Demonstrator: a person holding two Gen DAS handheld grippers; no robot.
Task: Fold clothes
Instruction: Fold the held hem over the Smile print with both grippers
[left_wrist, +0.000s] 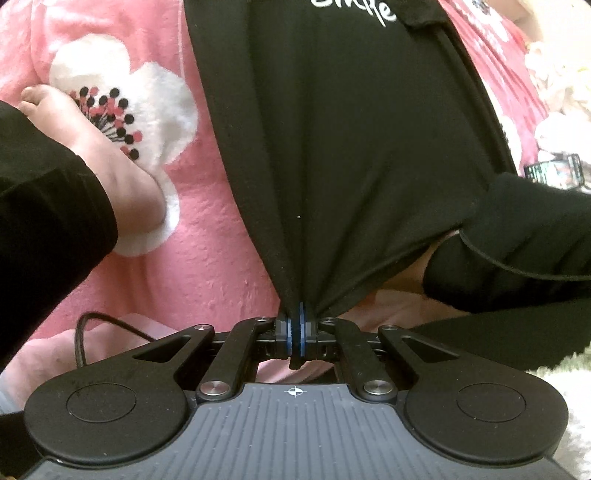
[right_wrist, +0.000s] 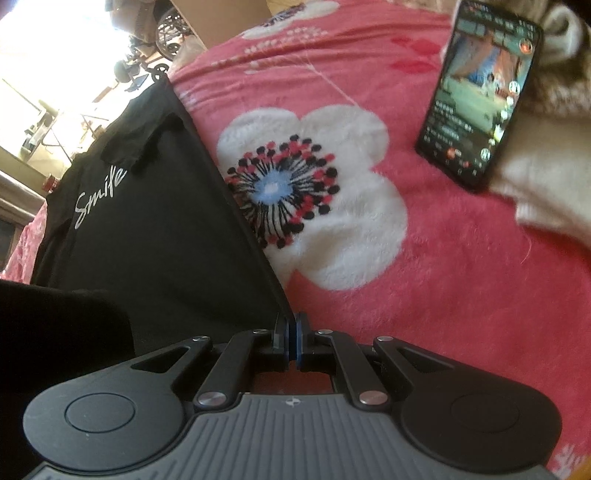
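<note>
A pink fleece blanket (right_wrist: 424, 266) with large white flowers is spread ahead of and beneath both sets of jaws, and it serves as the soft working surface for the folding. On it a black T-shirt (left_wrist: 351, 147) printed with the word "Smile" is laid out, running forward from the jaws with its print at the far end; in the right wrist view a sleeve appears to be turned in over the body, though this cannot be told for certain. The near edge of the shirt is drawn up into a taut fan that converges on the left gripper (left_wrist: 296, 334), whose jaws are closed on a pinch of that cloth. The right gripper (right_wrist: 291, 341) is likewise seen with its jaws pressed together on the shirt's near right edge. Held at two points, the hem can be judged ready to be carried as one straight line. A bare foot (left_wrist: 92, 155) rests on the blanket left of the left jaws. A lit phone (right_wrist: 480, 99) lies far ahead and to the right of the right jaws, well apart from the shirt.
</note>
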